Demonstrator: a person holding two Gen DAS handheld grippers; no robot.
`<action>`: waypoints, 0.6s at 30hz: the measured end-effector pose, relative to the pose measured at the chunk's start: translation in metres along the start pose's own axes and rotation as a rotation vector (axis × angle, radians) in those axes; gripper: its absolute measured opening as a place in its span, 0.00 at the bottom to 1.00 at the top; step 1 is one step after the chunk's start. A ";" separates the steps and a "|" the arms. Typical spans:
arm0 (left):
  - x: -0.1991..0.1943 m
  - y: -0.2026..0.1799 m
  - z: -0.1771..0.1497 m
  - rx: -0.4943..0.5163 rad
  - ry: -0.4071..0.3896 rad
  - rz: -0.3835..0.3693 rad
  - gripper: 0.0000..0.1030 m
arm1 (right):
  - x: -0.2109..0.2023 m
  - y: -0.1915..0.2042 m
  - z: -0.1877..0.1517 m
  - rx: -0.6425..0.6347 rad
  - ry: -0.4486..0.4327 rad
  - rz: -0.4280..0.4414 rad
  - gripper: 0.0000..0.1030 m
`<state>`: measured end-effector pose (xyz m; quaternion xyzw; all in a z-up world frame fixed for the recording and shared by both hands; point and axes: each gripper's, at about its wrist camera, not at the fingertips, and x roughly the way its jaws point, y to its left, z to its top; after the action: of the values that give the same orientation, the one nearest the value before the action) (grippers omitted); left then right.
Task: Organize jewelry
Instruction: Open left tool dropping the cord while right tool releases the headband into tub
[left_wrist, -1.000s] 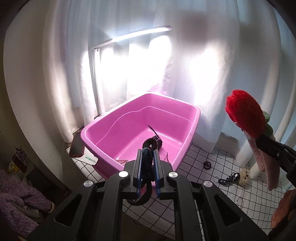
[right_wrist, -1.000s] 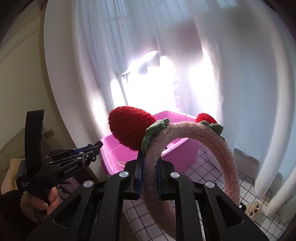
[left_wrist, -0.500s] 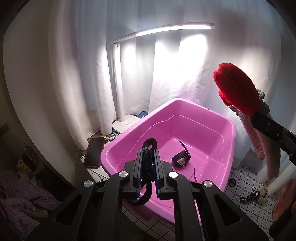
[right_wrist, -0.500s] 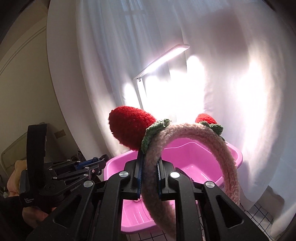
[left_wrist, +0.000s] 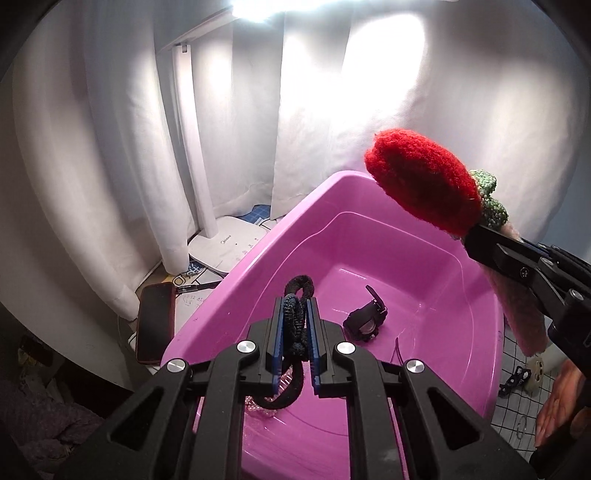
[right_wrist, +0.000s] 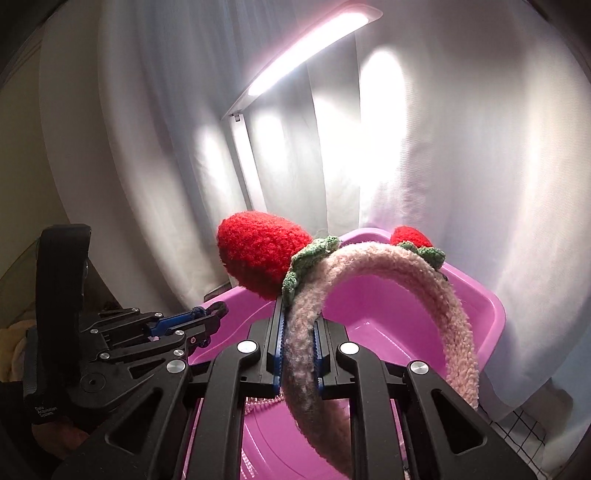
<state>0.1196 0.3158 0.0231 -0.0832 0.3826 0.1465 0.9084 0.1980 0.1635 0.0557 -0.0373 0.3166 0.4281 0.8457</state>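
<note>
My left gripper (left_wrist: 294, 314) is shut on a dark braided hair tie (left_wrist: 295, 325) and hangs over the near rim of the pink tub (left_wrist: 229, 295). Inside the tub lie a black watch (left_wrist: 365, 319) and a pale beaded string (left_wrist: 258, 404). My right gripper (right_wrist: 298, 325) is shut on a fuzzy pink headband (right_wrist: 424, 273) with two red strawberry ears (right_wrist: 258, 254) and green leaves. In the left wrist view that headband (left_wrist: 424, 181) and the right gripper (left_wrist: 480, 242) hover above the tub's right side. The left gripper (right_wrist: 216, 312) shows at the left of the right wrist view.
A white desk lamp (left_wrist: 225, 243) stands behind the tub before white curtains (left_wrist: 110, 147). A dark phone (left_wrist: 155, 325) lies left of the tub. Small trinkets (left_wrist: 524, 376) rest on the checked cloth at the right, near a person's hand (left_wrist: 557, 402).
Both grippers have moved toward the pink tub, which looms larger and nearer in both views. The hair tie and the headband stay clamped.
</note>
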 end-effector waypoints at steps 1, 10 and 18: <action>0.004 0.000 0.001 0.006 0.010 -0.005 0.11 | 0.005 0.000 0.000 0.008 0.011 -0.003 0.12; 0.041 0.006 0.006 0.044 0.124 -0.010 0.12 | 0.046 -0.003 0.007 0.056 0.137 -0.049 0.12; 0.056 0.013 0.002 0.059 0.184 -0.011 0.13 | 0.069 -0.004 0.004 0.079 0.232 -0.088 0.12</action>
<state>0.1539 0.3397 -0.0157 -0.0717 0.4683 0.1221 0.8722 0.2328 0.2103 0.0193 -0.0673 0.4270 0.3708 0.8220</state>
